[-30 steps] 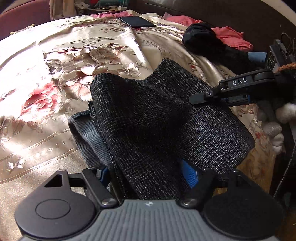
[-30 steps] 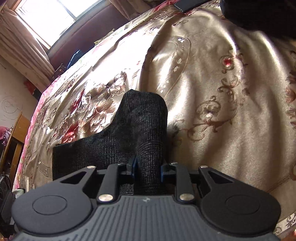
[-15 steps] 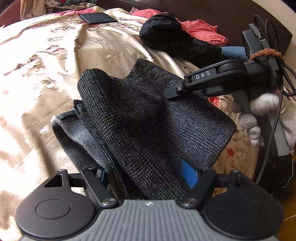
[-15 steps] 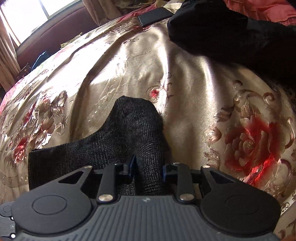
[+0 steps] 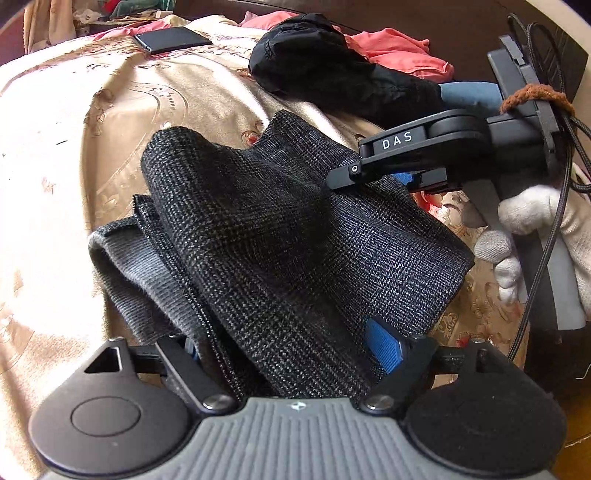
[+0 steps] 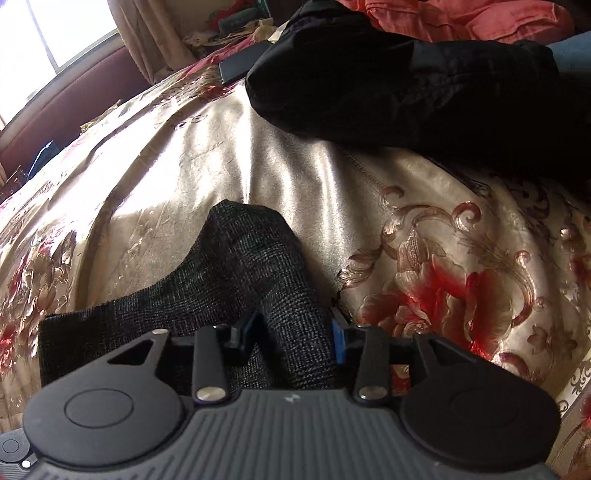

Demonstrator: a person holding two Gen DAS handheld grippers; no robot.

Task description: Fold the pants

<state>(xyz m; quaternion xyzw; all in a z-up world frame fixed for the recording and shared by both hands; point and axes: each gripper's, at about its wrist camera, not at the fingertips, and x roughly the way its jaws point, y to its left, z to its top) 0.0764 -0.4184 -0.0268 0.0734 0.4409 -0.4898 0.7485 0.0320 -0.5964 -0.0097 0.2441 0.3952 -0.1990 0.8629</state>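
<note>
The dark grey checked pants (image 5: 280, 236) lie folded in a thick bundle on the gold floral bedspread (image 5: 92, 122). My left gripper (image 5: 291, 350) has its jaws wide apart with the near edge of the bundle lying between them. My right gripper (image 6: 291, 332) holds a raised fold of the pants (image 6: 258, 266) between its jaws, which stand slightly apart around the cloth. The right gripper also shows in the left wrist view (image 5: 373, 170), at the bundle's far right edge, held by a white-gloved hand (image 5: 535, 236).
A black garment (image 5: 332, 70) lies on the bed just beyond the pants, with red cloth (image 5: 399, 55) behind it. A dark flat phone-like object (image 5: 170, 38) lies at the far edge. Cables (image 5: 554, 192) hang at the right. A window (image 6: 55, 33) is at the far left.
Both grippers have carried the pants bundle across the bed toward the black garment. The right gripper's jaws have widened a little around the fold.
</note>
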